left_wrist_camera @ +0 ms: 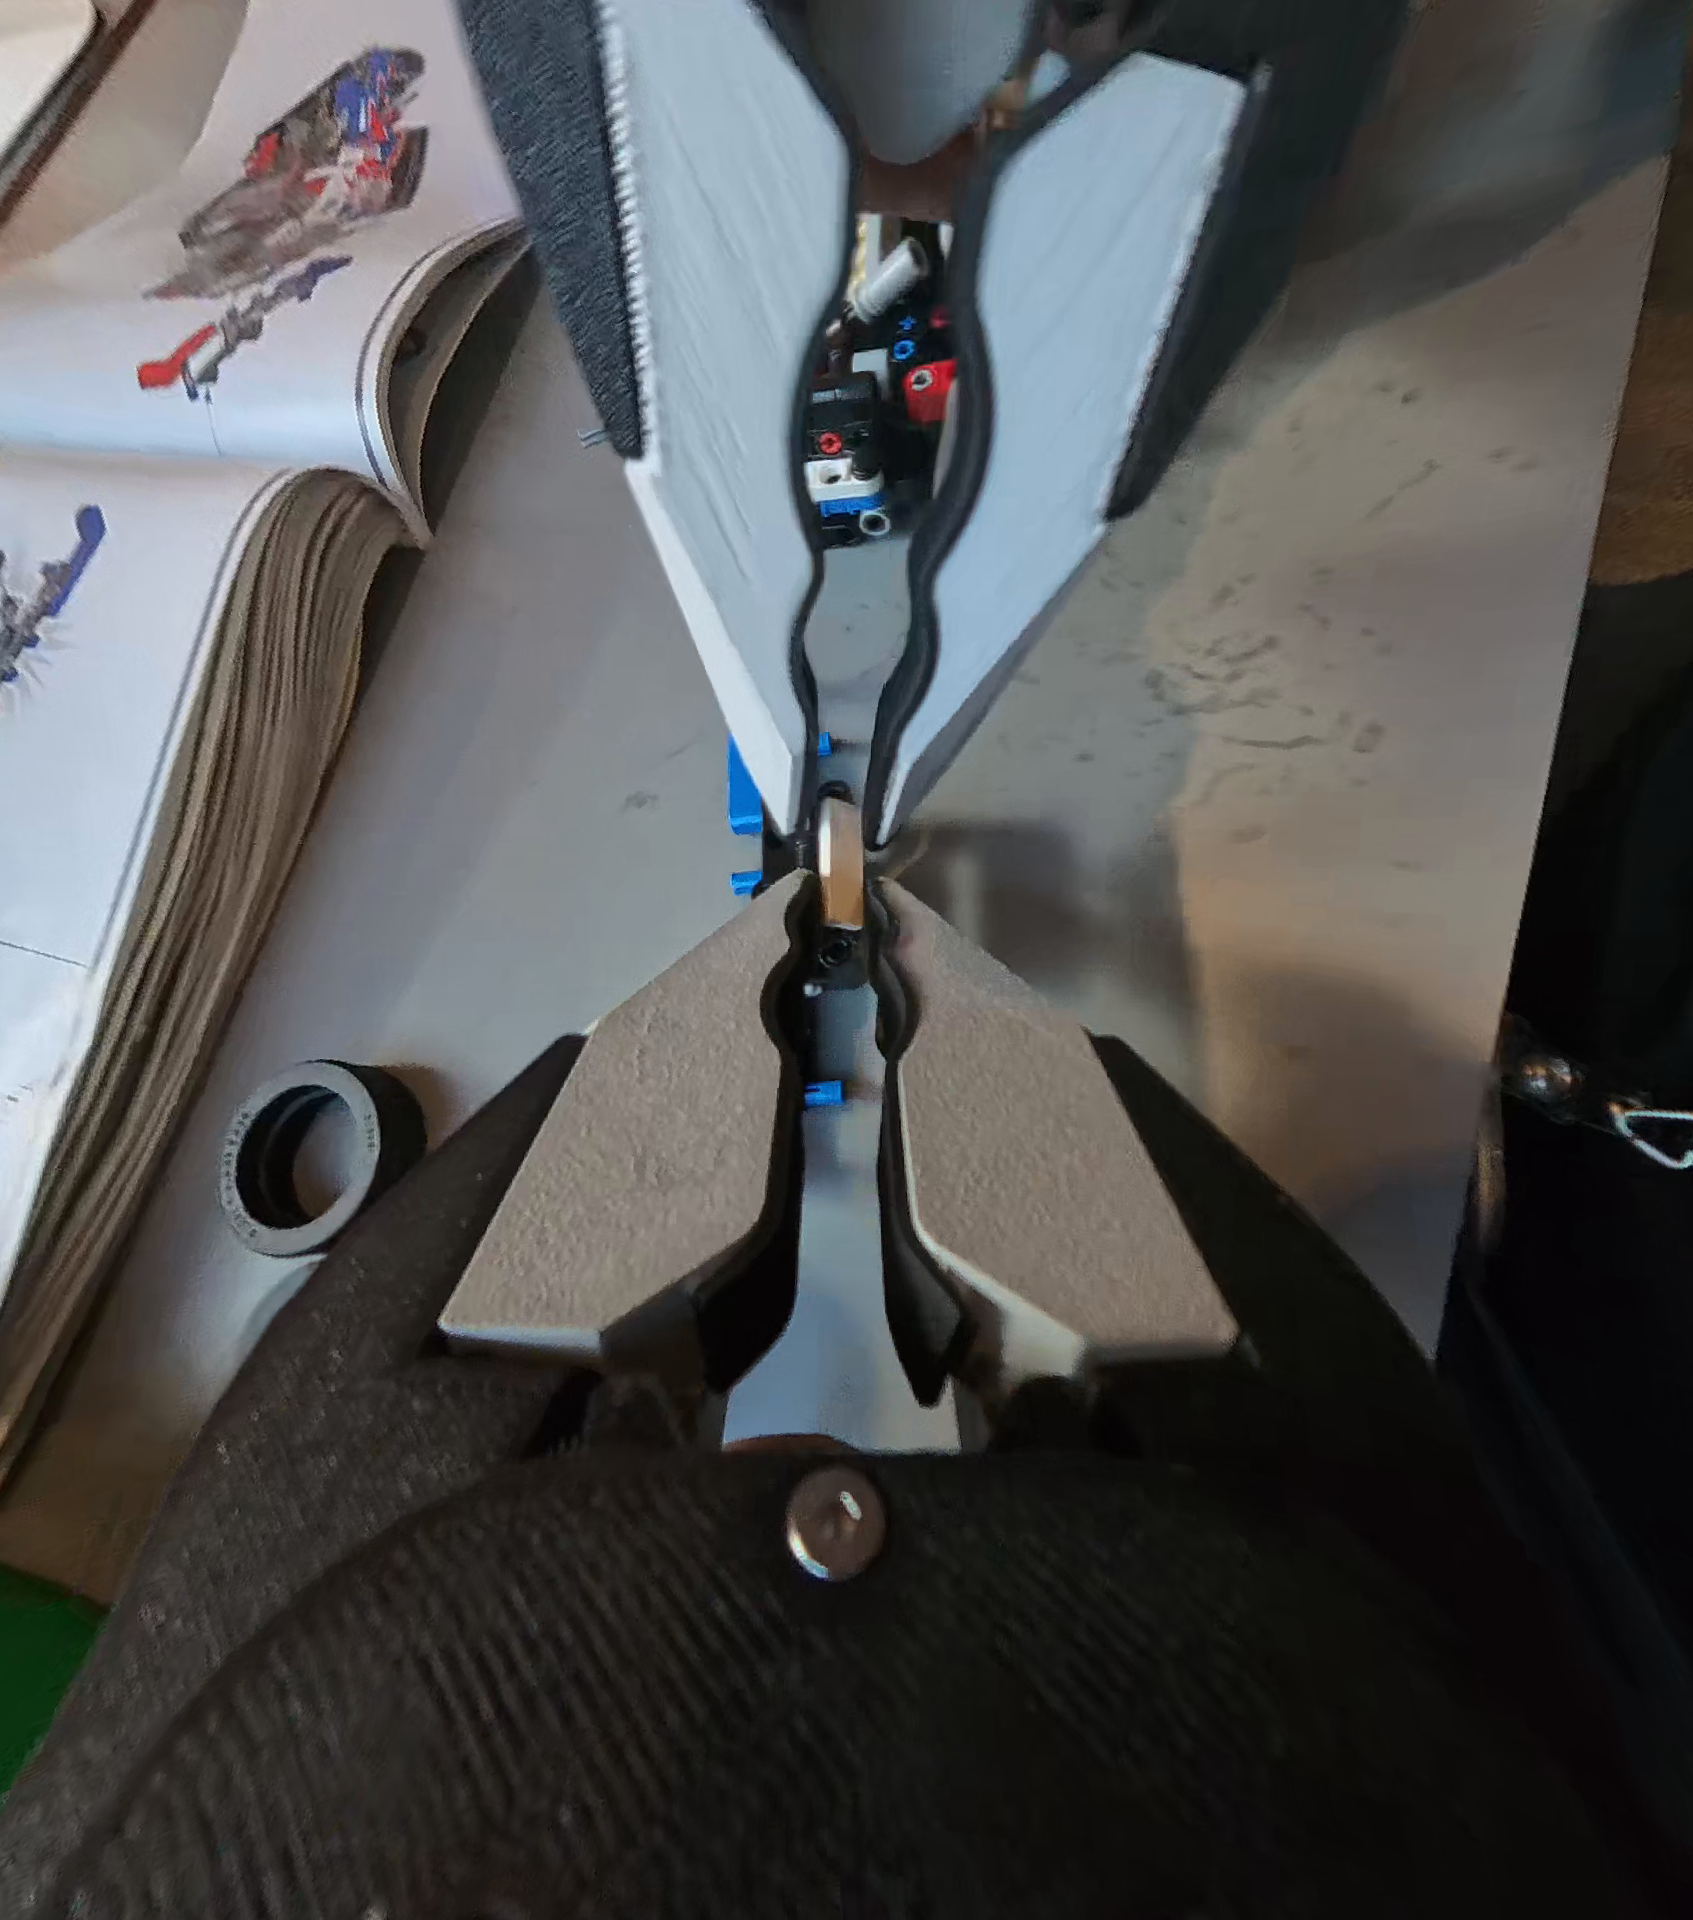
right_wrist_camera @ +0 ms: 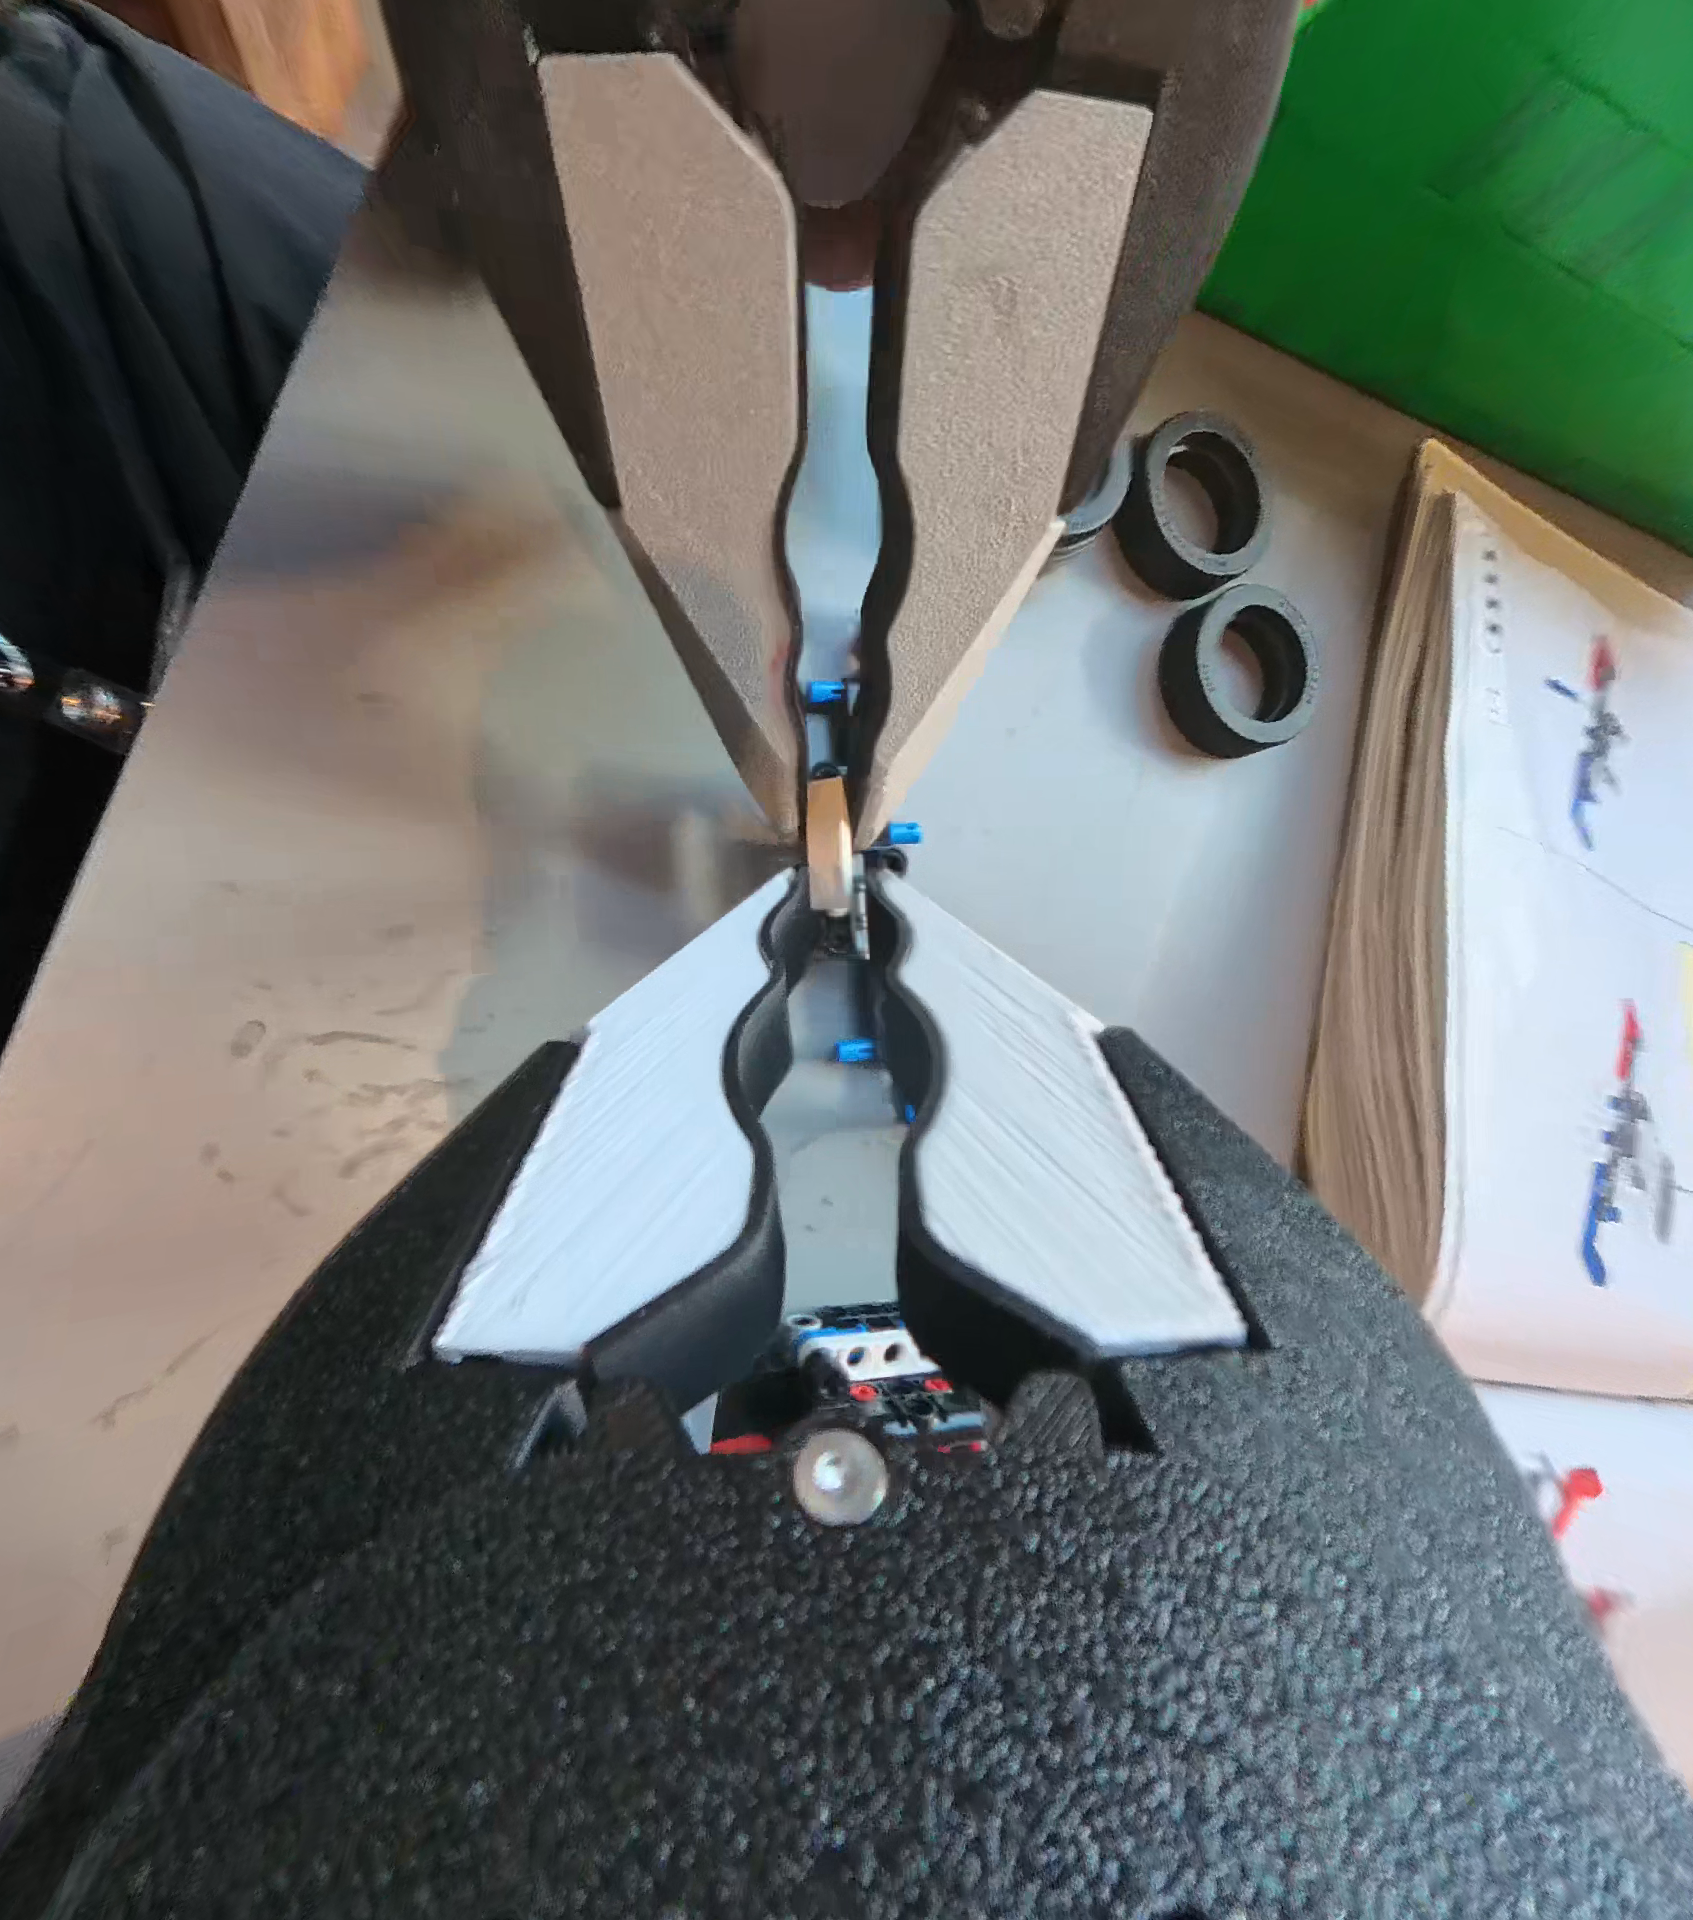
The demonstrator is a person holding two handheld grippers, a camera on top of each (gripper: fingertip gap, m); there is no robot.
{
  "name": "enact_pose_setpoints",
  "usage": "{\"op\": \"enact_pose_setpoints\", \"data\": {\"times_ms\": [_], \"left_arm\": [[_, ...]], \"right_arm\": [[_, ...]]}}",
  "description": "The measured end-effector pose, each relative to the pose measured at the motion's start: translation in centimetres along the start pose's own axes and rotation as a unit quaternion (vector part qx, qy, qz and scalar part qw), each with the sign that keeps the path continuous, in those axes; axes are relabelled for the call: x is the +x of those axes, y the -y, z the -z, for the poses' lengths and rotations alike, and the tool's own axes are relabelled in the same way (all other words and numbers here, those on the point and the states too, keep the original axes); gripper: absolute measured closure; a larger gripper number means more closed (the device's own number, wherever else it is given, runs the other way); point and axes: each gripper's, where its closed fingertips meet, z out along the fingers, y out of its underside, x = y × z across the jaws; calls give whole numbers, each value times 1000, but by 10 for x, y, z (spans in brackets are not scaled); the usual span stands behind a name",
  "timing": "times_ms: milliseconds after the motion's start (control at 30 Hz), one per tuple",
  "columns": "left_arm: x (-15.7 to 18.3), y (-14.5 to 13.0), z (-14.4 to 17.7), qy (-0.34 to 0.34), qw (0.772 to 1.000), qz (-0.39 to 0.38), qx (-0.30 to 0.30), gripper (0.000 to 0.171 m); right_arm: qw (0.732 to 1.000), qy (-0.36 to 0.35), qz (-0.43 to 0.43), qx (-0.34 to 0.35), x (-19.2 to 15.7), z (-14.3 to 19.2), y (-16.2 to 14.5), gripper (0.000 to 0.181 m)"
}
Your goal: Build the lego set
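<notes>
Right then, the left gripper [left_wrist_camera: 834, 899] and right gripper [right_wrist_camera: 834, 883] met tip to tip, both pinched shut on 1 tan disc [left_wrist_camera: 839, 868] above the table [left_wrist_camera: 1237, 623]. Seemingly a fitting step; next needed steady, aligned pressure.

It looked like a hobby workspace: a pale desk [right_wrist_camera: 322, 987] carried a thick open manual [left_wrist_camera: 94, 623], loose tyres [right_wrist_camera: 1237, 665] and a green bin [right_wrist_camera: 1548, 260] at its edge.

Only blurred, unreadable print on the open instruction booklet [right_wrist_camera: 1590, 997] pages
</notes>
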Motion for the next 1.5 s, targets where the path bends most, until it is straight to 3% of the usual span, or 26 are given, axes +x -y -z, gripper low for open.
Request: {"op": "enact_pose_setpoints", "data": {"times_ms": [167, 467, 700, 1000, 1133, 1300, 1500], "left_arm": [[1, 1, 2, -75, 992, 105, 4, 166], [2, -3, -2, -101, 985, 141, -12, 166], [4, -3, -3, -125, 977, 173, -15, 166], [4, -6, -3, -100, 982, 159, -16, 158], [1, -8, -2, -65, 990, 125, -15, 166], [0, -8, -1, -73, 987, 141, -6, 166], [1, -17, 9, -57, 988, 143, -14, 160]], "right_arm": [[996, -71, 48, -4, 5, 4, 0, 168], [992, -104, 71, 7, 0, 4, 0, 170], [983, -131, 123, -33, 0, -4, -6, 170], [979, -141, 137, -57, 1, -9, -12, 171], [979, -140, 132, -62, 2, -8, -14, 171], [981, -144, 119, -61, 2, -5, -14, 171], [978, -173, 89, -73, 0, 13, -18, 172]]}}
